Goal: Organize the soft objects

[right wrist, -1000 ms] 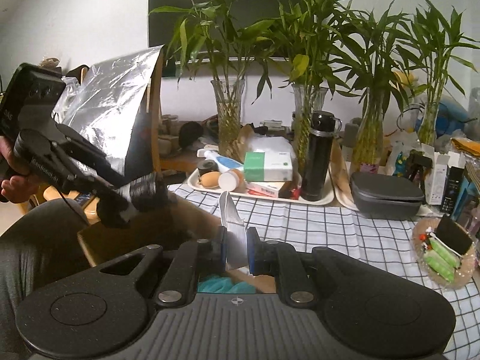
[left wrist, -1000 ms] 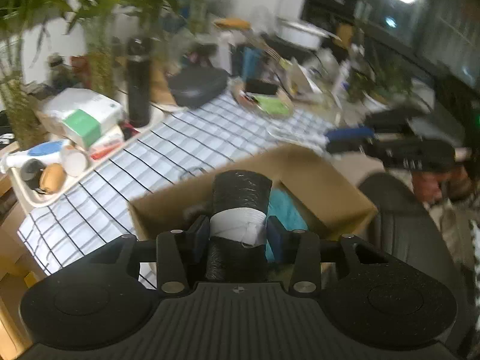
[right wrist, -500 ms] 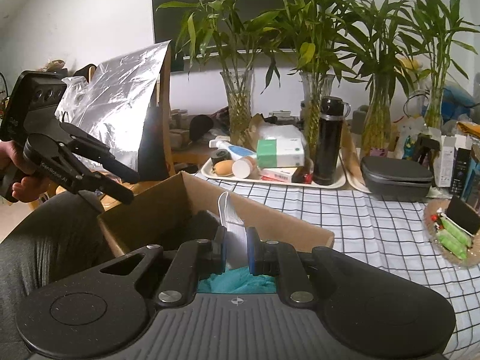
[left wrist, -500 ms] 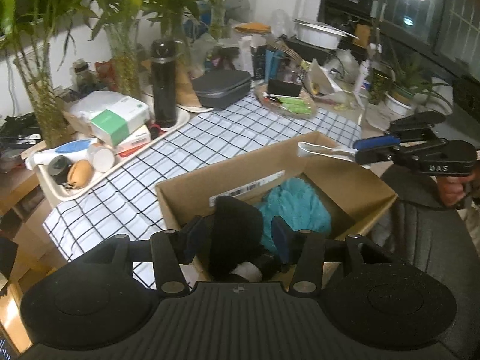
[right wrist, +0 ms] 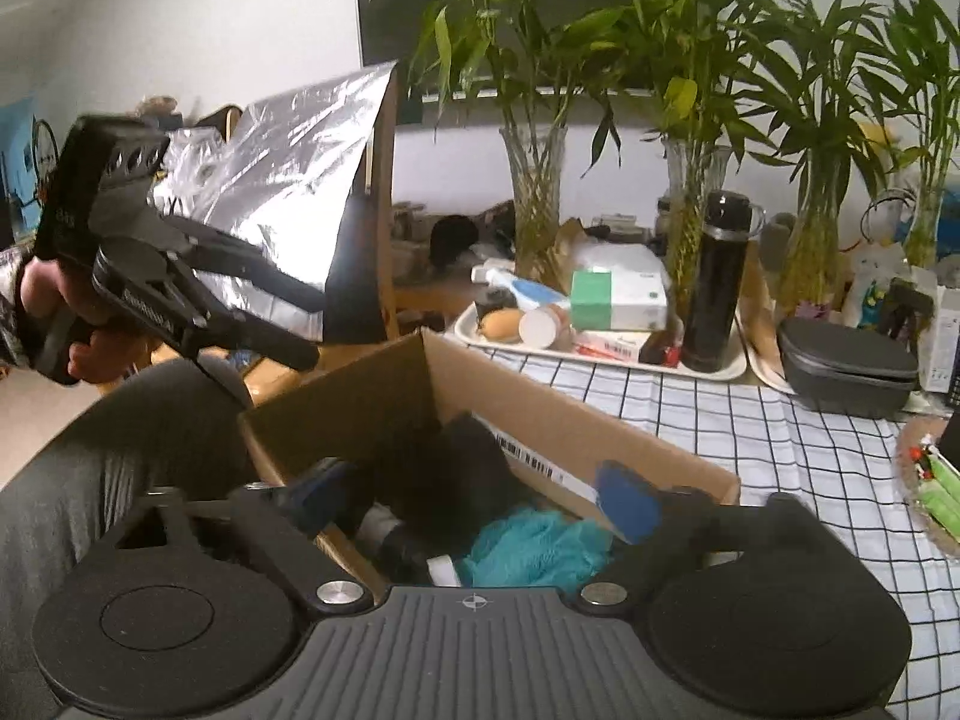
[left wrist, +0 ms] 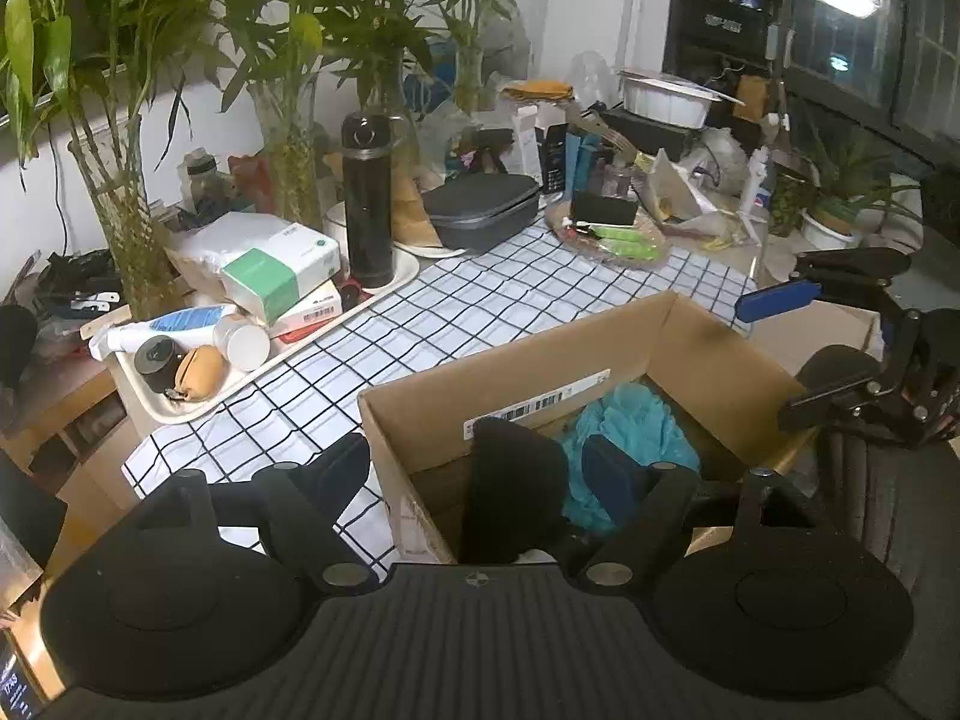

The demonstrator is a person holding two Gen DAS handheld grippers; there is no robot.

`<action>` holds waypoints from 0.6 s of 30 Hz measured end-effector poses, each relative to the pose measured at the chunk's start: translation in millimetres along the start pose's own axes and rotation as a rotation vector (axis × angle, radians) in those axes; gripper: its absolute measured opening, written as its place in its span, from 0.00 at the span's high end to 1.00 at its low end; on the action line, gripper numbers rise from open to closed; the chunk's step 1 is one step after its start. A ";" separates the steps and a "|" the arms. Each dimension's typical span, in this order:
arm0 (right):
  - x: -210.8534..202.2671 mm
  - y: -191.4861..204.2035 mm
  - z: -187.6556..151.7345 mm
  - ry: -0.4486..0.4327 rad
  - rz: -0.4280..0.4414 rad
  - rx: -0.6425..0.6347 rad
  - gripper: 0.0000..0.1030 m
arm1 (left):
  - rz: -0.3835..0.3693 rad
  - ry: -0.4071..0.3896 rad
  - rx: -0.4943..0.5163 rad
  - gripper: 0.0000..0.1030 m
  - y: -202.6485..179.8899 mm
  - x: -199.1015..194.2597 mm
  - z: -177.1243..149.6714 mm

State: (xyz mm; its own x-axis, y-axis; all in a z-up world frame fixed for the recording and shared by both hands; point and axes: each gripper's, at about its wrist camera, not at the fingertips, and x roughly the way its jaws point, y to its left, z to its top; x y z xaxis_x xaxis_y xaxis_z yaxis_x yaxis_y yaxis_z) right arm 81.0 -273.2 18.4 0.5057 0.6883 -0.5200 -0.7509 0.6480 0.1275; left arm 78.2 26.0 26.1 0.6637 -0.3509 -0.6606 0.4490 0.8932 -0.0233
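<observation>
- The open brown cardboard box (left wrist: pixel 708 360) sits at the near edge of the counter (left wrist: pixel 480 312), which is covered in a white cloth with a black grid.
- Inside the box, a dark black soft roll with a white band near its lower end (left wrist: pixel 516 486) leans against the inner wall under the barcode label (left wrist: pixel 540 402), and a fluffy teal cloth (left wrist: pixel 636 426) lies bunched beside it on the box floor.
- The left hand-held gripper (left wrist: pixel 474 474) hangs over the box's near corner; its jaws have just been opening and now stand wide apart. The black roll is between them, but neither pad presses on it. One finger is outside the box wall, the other over the teal cloth.
- The right hand-held gripper (right wrist: pixel 474 495) also points down into the box; its jaws have just sprung wide, blue pads (right wrist: pixel 624 504) well apart, gripping nothing. The roll and teal cloth lie below them.
- In the right wrist view a hand (right wrist: pixel 66 312) holds the left tool at the box's far side.
- Behind the box a white tray (left wrist: pixel 288 360) carries a tall black flask (left wrist: pixel 367 198), a green-and-white carton (left wrist: pixel 282 273) and small bottles.
- A dark grey zipped case (left wrist: pixel 480 210) rests further back, near glass vases of bamboo stalks (left wrist: pixel 120 204).
</observation>
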 end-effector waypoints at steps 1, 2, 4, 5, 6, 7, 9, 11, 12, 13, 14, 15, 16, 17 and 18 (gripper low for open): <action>0.1 -1.8 -0.3 0.003 -0.003 0.010 0.08 | 0.001 0.002 0.000 0.25 0.0 1.1 -0.1; 0.6 -3.2 -0.4 0.007 -0.007 0.020 0.07 | 0.004 0.005 0.001 0.25 0.2 2.3 -0.1; 0.6 -5.4 -0.9 0.009 -0.015 0.036 0.05 | 0.013 0.013 0.002 0.25 0.0 4.5 -0.5; 0.7 -6.2 -0.5 0.006 -0.022 0.039 0.02 | 0.017 0.015 0.002 0.25 0.4 5.4 -1.2; 0.3 -6.9 -0.3 0.001 -0.034 0.042 0.00 | 0.018 0.018 0.002 0.24 0.5 6.4 -1.8; -0.5 -7.2 -0.5 -0.007 -0.051 0.046 0.00 | 0.018 0.019 0.001 0.24 0.7 7.0 -2.3; -1.1 -8.7 -1.3 -0.008 -0.067 0.058 0.00 | 0.014 0.018 0.001 0.24 1.1 7.1 -3.5; -0.5 -9.6 -2.3 -0.005 -0.085 0.066 0.00 | 0.015 0.017 -0.002 0.24 1.8 7.1 -4.1; 0.2 -10.0 -2.0 -0.002 -0.092 0.068 0.00 | 0.017 0.015 -0.005 0.24 2.3 7.1 -4.4; 0.7 -10.4 -1.9 0.001 -0.097 0.071 0.00 | 0.019 0.014 -0.008 0.24 2.9 7.2 -4.5; 1.4 -10.8 -1.7 0.004 -0.101 0.073 0.00 | 0.020 0.014 -0.011 0.24 3.4 7.6 -4.6; 1.9 -11.2 -1.5 0.007 -0.106 0.076 0.00 | 0.022 0.013 -0.016 0.24 4.1 8.0 -4.7; 2.5 -11.9 -1.4 0.010 -0.112 0.081 0.00 | 0.025 0.013 -0.022 0.24 4.5 8.5 -4.7; 3.0 -12.7 -1.3 0.013 -0.114 0.086 0.00 | 0.029 0.013 -0.027 0.24 5.3 9.3 -4.6; 3.5 -13.7 -1.0 0.015 -0.119 0.091 0.00 | 0.033 0.013 -0.029 0.24 6.1 10.0 -4.8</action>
State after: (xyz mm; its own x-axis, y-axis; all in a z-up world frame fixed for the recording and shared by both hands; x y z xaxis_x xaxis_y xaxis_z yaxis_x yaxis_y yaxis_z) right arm 92.6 -280.0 14.0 0.5818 0.6007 -0.5483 -0.6443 0.7519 0.1401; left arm 84.7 29.3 15.8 0.6699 -0.3176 -0.6711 0.4093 0.9121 -0.0231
